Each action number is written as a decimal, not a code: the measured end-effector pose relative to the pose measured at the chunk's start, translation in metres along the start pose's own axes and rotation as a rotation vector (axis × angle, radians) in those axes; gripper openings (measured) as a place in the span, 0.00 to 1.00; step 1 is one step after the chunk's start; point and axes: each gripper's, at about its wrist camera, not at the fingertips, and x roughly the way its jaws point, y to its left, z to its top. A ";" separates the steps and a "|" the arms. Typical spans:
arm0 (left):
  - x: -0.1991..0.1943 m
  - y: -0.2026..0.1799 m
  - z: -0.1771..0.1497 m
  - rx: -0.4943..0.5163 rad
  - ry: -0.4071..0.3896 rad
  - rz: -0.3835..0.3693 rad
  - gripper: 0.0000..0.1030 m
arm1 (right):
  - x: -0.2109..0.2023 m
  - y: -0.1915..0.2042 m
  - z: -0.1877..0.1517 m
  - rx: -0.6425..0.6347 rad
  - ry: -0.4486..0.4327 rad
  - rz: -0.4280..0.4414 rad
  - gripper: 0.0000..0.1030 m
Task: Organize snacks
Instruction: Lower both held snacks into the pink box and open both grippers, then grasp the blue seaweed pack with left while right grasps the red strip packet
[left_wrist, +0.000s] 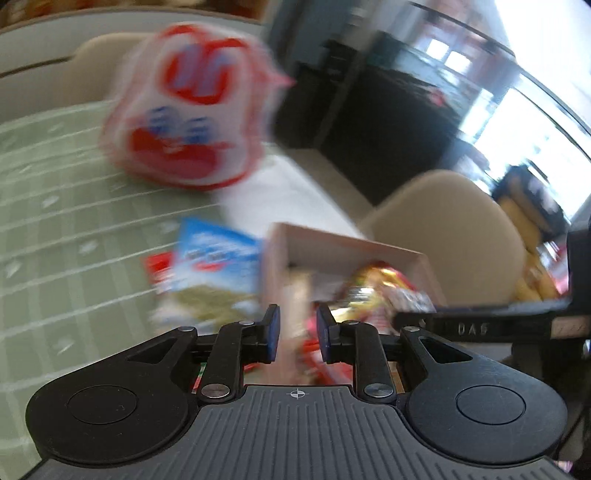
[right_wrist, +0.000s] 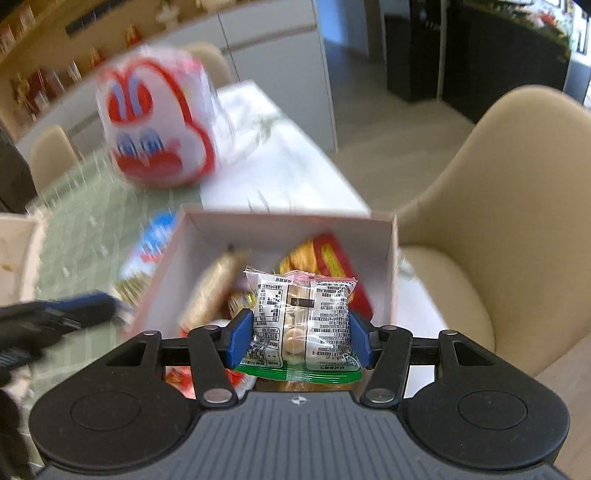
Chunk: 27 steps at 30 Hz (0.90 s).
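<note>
My right gripper (right_wrist: 301, 334) is shut on a clear snack packet (right_wrist: 301, 317) with black print and a green bottom edge, held above the open white box (right_wrist: 284, 225). The box holds several snacks, among them a red and yellow pack (right_wrist: 328, 258) and a gold wrapped one (right_wrist: 210, 288). In the left wrist view my left gripper (left_wrist: 297, 334) hangs just over the box's near left wall (left_wrist: 280, 258), jaws a little apart, nothing clearly between them. A blue and white snack bag (left_wrist: 218, 258) lies left of the box on the green cloth.
A big white and red cartoon-face bag (right_wrist: 155, 122) stands on the table behind the box, also in the left wrist view (left_wrist: 188, 122). A beige chair (right_wrist: 498, 206) is right of the table edge. A pale box (right_wrist: 18, 254) stands at the left.
</note>
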 end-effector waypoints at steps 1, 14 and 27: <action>-0.006 0.009 -0.002 -0.030 -0.003 0.027 0.24 | 0.007 0.002 -0.002 -0.004 0.020 -0.013 0.54; 0.025 0.110 0.026 -0.299 0.033 0.024 0.24 | -0.045 0.027 0.000 -0.059 -0.056 -0.011 0.67; 0.065 0.133 0.014 -0.356 0.173 -0.161 0.32 | -0.076 0.029 -0.077 -0.025 -0.047 -0.014 0.67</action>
